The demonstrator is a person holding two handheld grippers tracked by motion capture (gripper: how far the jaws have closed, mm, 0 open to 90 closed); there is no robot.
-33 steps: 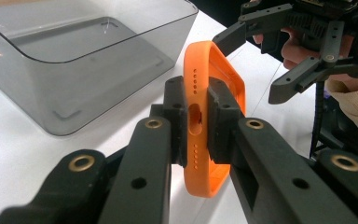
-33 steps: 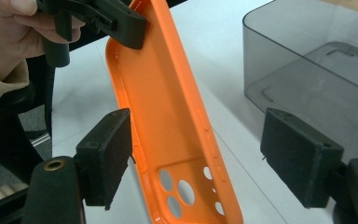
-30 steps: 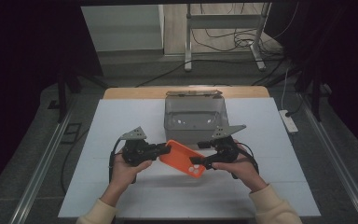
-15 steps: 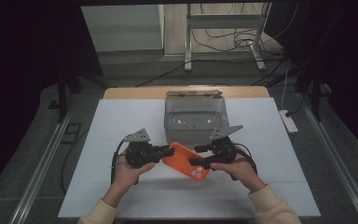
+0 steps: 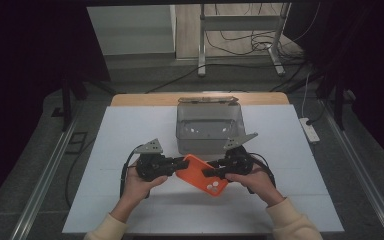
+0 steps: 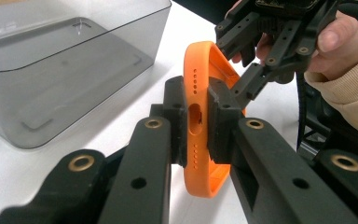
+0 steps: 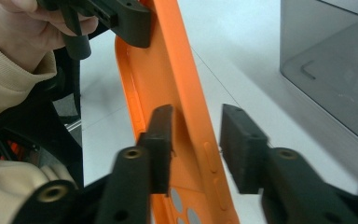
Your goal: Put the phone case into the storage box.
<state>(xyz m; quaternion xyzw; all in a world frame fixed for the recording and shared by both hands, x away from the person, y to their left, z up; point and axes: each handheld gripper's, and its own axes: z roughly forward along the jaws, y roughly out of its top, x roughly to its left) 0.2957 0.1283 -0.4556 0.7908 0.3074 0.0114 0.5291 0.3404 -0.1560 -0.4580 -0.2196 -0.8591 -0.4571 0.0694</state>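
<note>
An orange phone case (image 5: 200, 174) hangs tilted above the white table, between two hand-held grippers. My left gripper (image 5: 182, 162) is shut on its near end; its pads (image 6: 177, 112) pinch the rim by the charging-port hole of the case (image 6: 200, 70). My right gripper (image 5: 207, 172) straddles the case's long side edge (image 7: 168, 70). Its jaws have just been closing with that edge between them. One right pad (image 7: 161, 140) lies against the case, and the other pad (image 7: 237, 140) stands a little off it. The right gripper (image 6: 261, 42) also appears across the case in the left gripper view.
A clear grey plastic box (image 5: 210, 145) stands open just behind the hands, at the middle of the white table board (image 5: 130, 130). A power strip (image 5: 311, 130) lies off the right edge. A metal stand (image 5: 240, 20) and cables are on the floor beyond.
The right gripper's jaws have drawn closer around the case's edge, and the case has tipped slightly. Both hands stay where they were.
</note>
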